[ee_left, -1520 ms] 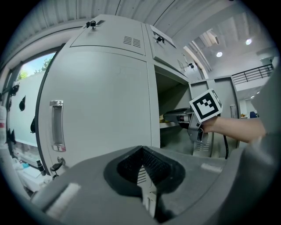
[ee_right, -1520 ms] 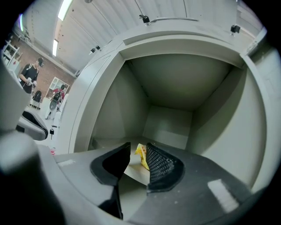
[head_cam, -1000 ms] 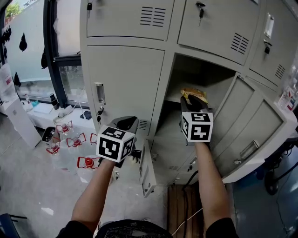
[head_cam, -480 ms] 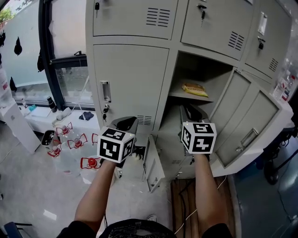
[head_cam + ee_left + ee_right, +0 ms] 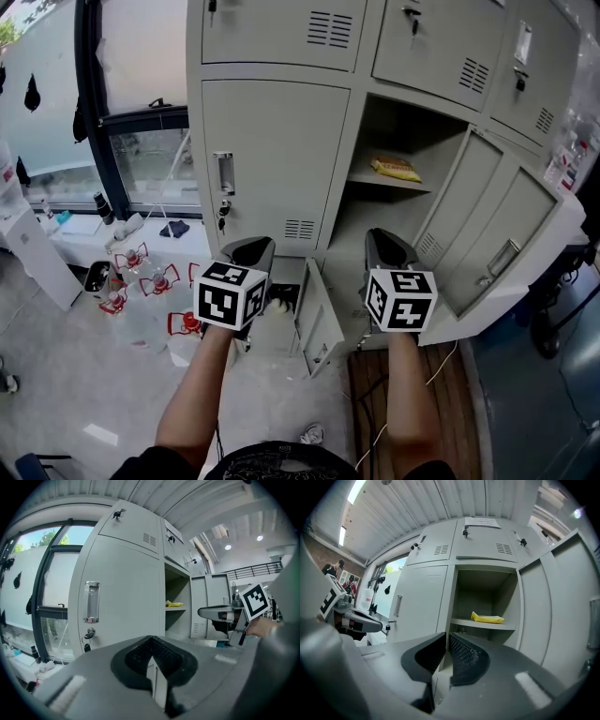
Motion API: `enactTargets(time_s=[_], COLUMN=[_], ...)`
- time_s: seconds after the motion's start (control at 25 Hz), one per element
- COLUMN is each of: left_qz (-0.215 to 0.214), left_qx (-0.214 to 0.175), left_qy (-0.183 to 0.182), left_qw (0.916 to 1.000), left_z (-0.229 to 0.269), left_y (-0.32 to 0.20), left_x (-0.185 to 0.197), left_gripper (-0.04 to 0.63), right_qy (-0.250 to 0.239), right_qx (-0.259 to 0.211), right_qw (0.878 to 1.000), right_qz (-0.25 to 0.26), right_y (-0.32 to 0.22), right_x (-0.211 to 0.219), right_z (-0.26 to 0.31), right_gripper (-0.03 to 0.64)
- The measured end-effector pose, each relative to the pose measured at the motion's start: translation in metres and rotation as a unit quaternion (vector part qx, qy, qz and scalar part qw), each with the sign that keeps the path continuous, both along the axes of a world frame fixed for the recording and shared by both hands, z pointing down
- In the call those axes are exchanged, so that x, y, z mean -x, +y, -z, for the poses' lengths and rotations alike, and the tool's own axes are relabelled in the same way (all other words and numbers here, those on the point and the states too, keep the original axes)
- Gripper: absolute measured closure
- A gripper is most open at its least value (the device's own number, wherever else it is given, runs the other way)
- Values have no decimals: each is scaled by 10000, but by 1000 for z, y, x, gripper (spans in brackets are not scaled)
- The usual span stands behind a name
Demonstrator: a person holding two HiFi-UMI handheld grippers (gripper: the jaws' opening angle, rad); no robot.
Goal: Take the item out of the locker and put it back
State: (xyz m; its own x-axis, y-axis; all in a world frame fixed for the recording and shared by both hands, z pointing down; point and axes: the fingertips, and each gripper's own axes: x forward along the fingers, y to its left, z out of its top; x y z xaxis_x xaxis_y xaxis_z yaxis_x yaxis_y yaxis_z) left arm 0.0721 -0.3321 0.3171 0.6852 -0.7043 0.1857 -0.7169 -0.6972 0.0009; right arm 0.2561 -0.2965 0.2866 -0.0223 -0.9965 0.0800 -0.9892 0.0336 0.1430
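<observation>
Yellow packet [image 5: 395, 169] lies on the open locker's [image 5: 412, 127] shelf; left gripper [image 5: 249, 247] jaws together, right gripper [image 5: 382, 240] jaws just closing, nothing between them.

The site was an industrial-type workroom, as shown by a bank of pale grey steel lockers [image 5: 272, 141], a dark-framed window [image 5: 94, 94] and a ribbed white ceiling [image 5: 454, 498].
</observation>
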Motion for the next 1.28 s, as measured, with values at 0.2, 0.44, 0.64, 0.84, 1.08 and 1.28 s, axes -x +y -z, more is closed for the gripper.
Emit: enactTargets(time_s=[0.2, 0.44, 0.64, 0.84, 1.08, 1.28], left_qz=[13, -26, -8, 23, 102, 116], left_qx=[5, 26, -44, -76, -102, -111], left_qy=[-16, -63, -112, -143, -105, -100], left_qw=[10000, 10000, 9999, 9999, 9998, 9998], left_z=[-5, -13, -14, -14, -12, -10], left_y=[12, 26, 34, 40, 42, 43], left_x=[18, 39, 54, 65, 75, 77], left_gripper=[592, 592, 592, 592, 592, 592], right_qy=[-96, -109, -249, -324, -248, -263], right_qx=[15, 37, 24, -4, -15, -33], right_qw=[9999, 9999, 9997, 9995, 9997, 9996], right_qz=[-33, -32, -38, -50, -59, -29], right_y=[17, 33, 47, 55, 59, 60], right_x=[18, 40, 50, 55, 60, 64], right_z=[-9, -19, -24, -24, -25, -25], right_gripper=[586, 591, 591, 591, 591, 591])
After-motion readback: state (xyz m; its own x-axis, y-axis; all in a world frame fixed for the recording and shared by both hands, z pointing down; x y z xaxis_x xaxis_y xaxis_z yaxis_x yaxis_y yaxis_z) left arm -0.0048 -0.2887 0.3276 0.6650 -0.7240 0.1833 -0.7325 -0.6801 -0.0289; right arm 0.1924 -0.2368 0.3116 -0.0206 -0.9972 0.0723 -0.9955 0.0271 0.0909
